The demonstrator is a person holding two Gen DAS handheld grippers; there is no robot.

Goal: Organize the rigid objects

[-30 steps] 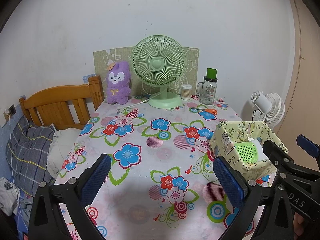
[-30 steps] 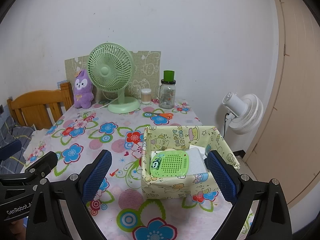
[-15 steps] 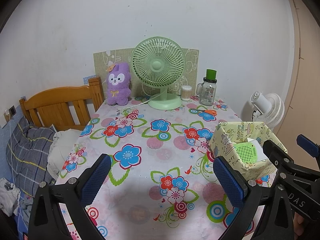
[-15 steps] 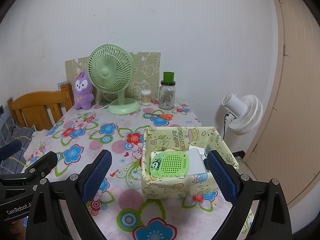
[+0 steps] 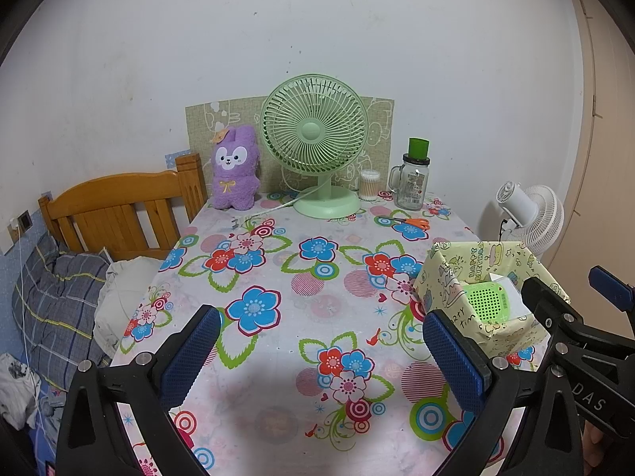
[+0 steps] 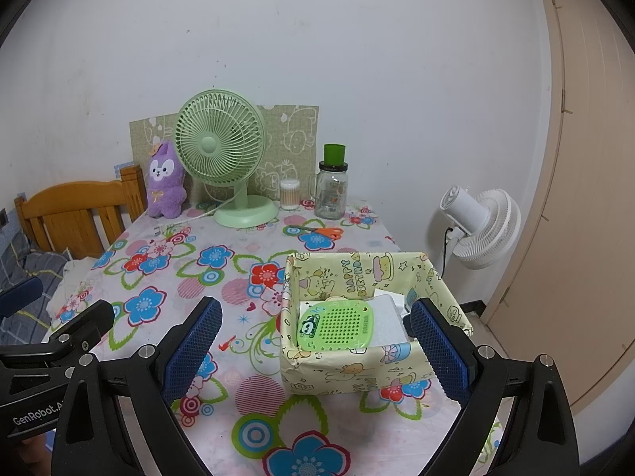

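Observation:
A yellow "Happy Birthday" paper box (image 6: 357,373) stands near the table's right front corner; it also shows in the left wrist view (image 5: 444,277). Inside lie a green perforated panda case (image 6: 337,327) and white flat items (image 6: 387,317). The case shows in the left wrist view (image 5: 486,301) too. My right gripper (image 6: 313,351) is open and empty, held above the table just before the box. My left gripper (image 5: 321,351) is open and empty over the floral tablecloth, left of the box. Orange-handled scissors (image 6: 319,231) lie on the table beyond the box.
At the table's back stand a green desk fan (image 5: 315,146), a purple plush (image 5: 234,170), a cotton swab jar (image 5: 369,184) and a glass jar with green lid (image 5: 412,178). A wooden bed headboard (image 5: 119,210) is left; a white floor fan (image 6: 482,222) and door are right.
Both grippers have drawn back a little from the table; the box looks slightly smaller and farther. Both stay open and empty.

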